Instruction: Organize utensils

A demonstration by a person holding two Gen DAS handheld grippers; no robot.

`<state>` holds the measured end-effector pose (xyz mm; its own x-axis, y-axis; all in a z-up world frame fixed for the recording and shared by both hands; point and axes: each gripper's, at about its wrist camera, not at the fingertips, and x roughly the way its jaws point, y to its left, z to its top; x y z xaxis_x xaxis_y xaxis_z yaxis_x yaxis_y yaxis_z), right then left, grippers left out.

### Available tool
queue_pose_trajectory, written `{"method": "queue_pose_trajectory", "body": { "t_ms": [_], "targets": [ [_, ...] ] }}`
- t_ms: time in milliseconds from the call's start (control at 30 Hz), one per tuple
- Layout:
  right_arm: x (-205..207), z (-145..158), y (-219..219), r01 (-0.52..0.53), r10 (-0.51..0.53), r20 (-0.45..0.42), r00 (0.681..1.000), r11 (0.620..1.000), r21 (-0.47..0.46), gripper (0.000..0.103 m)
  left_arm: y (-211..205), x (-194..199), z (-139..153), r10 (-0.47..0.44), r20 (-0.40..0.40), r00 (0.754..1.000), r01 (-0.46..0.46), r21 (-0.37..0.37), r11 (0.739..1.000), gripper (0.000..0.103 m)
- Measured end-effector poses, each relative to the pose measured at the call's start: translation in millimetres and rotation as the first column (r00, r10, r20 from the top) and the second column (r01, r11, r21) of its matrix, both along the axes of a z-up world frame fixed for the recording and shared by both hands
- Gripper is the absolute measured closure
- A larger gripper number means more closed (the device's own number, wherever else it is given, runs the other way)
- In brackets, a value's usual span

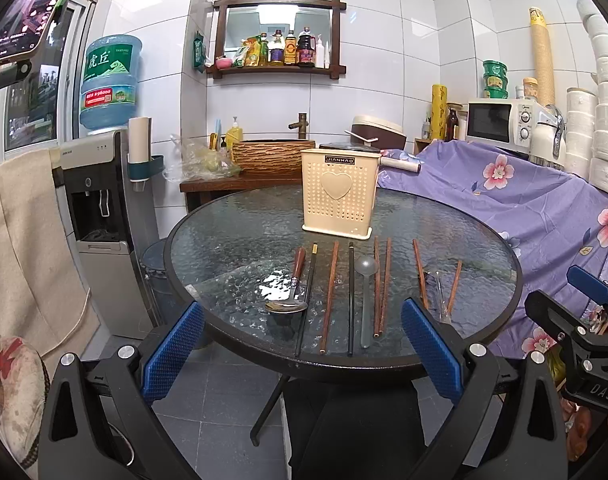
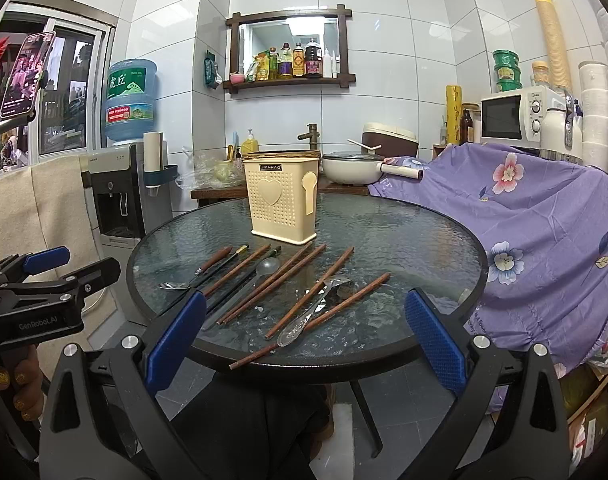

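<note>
A: Status? Counter [image 1: 231,240] w/ cream holder [image 1: 338,192] upright at far side.

B: Utensils loose in a row near front edge: chopsticks [image 1: 330,296], metal spoon [image 1: 286,305]. Left claw [image 1: 301,344] and right claw [image 2: 306,344] both spread wide, nothing held.

A: Advice?

B: Take one piece at mid-shaft, lift level, drop handle-first into holder.

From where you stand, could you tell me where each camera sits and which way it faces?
Left wrist: on the left hand-held gripper, open, facing the glass table head-on; the right hand-held gripper shows at the right edge.
Right wrist: on the right hand-held gripper, open, viewing from further right; fingers show lower left.
Shared: cream utensil holder, chopsticks, spoons.
</note>
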<state>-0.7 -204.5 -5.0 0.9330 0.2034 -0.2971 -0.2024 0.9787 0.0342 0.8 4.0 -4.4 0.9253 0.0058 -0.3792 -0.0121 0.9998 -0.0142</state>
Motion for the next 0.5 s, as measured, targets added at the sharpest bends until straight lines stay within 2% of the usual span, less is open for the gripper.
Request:
{"method": "queue_pose_trajectory", "body": {
  "t_ms": [500],
  "targets": [
    [3.2, -8.0, 2.6, -0.001, 0.001, -0.012, 1.000, 1.000, 0.000, 0.005, 2.5, -0.2, -1.8, 0.002, -0.006, 1.000, -0.002, 0.002, 1.000, 0.006]
  ]
}}
